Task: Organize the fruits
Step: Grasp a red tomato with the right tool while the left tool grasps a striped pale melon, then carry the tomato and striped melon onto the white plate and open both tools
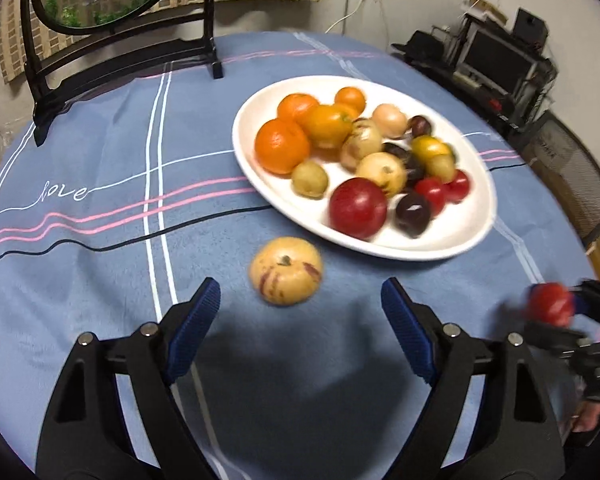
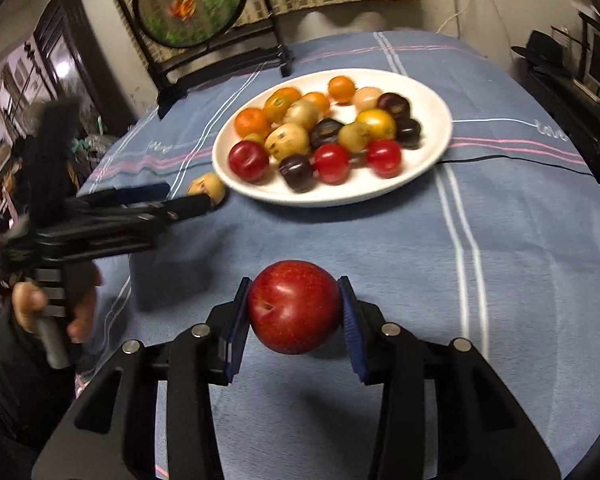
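Note:
A white oval plate (image 1: 472, 224) (image 2: 436, 104) on the blue tablecloth holds several oranges, yellow, red and dark purple fruits. A yellow fruit with red streaks (image 1: 286, 270) (image 2: 207, 187) lies on the cloth just in front of the plate. My left gripper (image 1: 300, 304) (image 2: 172, 200) is open and empty, its fingers just short of this fruit on either side. My right gripper (image 2: 294, 304) is shut on a red apple (image 2: 294, 306) (image 1: 550, 304), held above the cloth in front of the plate.
A round painted screen on a black stand (image 1: 112, 20) (image 2: 196, 12) stands at the back of the table. Dark shelves with electronics (image 1: 492, 64) stand beyond the table's right side. The tablecloth (image 1: 100, 152) has white, pink and black stripes.

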### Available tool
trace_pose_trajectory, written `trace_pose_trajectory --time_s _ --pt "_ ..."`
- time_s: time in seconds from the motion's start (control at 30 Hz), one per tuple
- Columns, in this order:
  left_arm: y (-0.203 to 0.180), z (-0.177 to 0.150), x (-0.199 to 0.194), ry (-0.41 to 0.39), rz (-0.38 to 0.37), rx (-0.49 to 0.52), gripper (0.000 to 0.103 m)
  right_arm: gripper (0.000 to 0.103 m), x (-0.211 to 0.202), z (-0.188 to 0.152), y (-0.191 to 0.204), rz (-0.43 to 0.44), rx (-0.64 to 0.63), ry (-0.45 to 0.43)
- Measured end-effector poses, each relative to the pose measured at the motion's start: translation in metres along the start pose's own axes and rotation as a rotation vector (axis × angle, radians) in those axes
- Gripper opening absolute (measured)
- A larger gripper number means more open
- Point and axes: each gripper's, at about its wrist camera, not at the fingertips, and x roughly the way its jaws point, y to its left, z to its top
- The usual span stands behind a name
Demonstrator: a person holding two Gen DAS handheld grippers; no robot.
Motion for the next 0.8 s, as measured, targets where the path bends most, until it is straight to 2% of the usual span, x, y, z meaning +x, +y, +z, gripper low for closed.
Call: trace_pose_trajectory --time_s 0.13,0.23,0.3,0.43,0.57,0.7,0.8 --pt "0.003 0.0 0.009 -0.006 0.014 -0.01 0.068 0.043 -0.001 0.001 -0.009 0.008 0.021 -0.001" --pt "0.003 0.001 0.022 0.024 0.019 -0.006 0.053 0.043 0.001 0.0 -0.011 0.017 0.029 0.004" --pt "0.001 0.001 0.023 0.009 0.034 0.013 0.043 0.043 -0.001 -0.001 -0.009 0.018 0.028 0.003" --pt "0.002 0.0 0.016 -0.004 0.014 0.006 0.043 0.043 -0.005 -0.001 -0.002 0.02 0.018 -0.005" --pt "-0.002 -0.012 -0.016 -0.047 -0.026 -0.021 0.043 0.043 -0.004 0.001 0.006 0.021 -0.001 -0.001" --pt "-0.007 -0.029 -0.047 -0.081 -0.031 -0.07 0.043 0.043 -0.003 0.003 0.011 0.024 -0.011 -0.001" --pt "-0.011 -0.039 -0.059 -0.082 -0.083 -0.108 0.042 0.043 0.0 0.004 0.015 0.026 -0.019 0.003"
